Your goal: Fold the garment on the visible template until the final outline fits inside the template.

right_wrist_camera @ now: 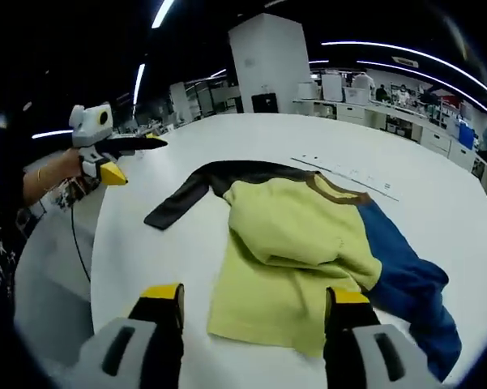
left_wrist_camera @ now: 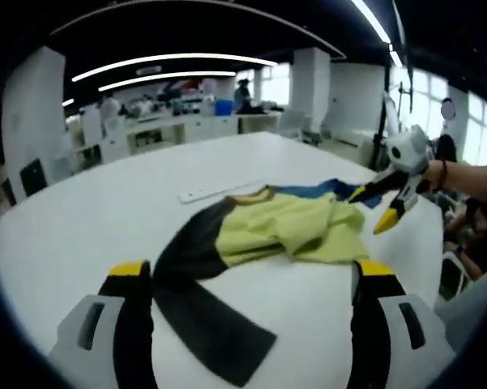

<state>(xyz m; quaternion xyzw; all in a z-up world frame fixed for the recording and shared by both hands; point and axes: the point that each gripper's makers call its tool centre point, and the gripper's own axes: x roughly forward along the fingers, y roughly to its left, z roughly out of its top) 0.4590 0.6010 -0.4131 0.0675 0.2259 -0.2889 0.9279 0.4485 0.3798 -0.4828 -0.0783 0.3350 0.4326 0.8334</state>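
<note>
Risk: the yellow long-sleeved shirt (right_wrist_camera: 296,243) lies rumpled on the white table (right_wrist_camera: 146,267), its hem folded up unevenly; a pinch that takes only the top layer could drag the body crooked, and the outline would overrun the template. No template outline can be made out beneath it. Black sleeve (left_wrist_camera: 196,312) stretches toward the left gripper (left_wrist_camera: 251,279); blue sleeve (right_wrist_camera: 405,284) bunches beside the right gripper (right_wrist_camera: 255,304). Both grippers stand with jaws apart, holding nothing. A white ruler-like strip (left_wrist_camera: 202,194) lies just beyond the collar (right_wrist_camera: 340,193)
</note>
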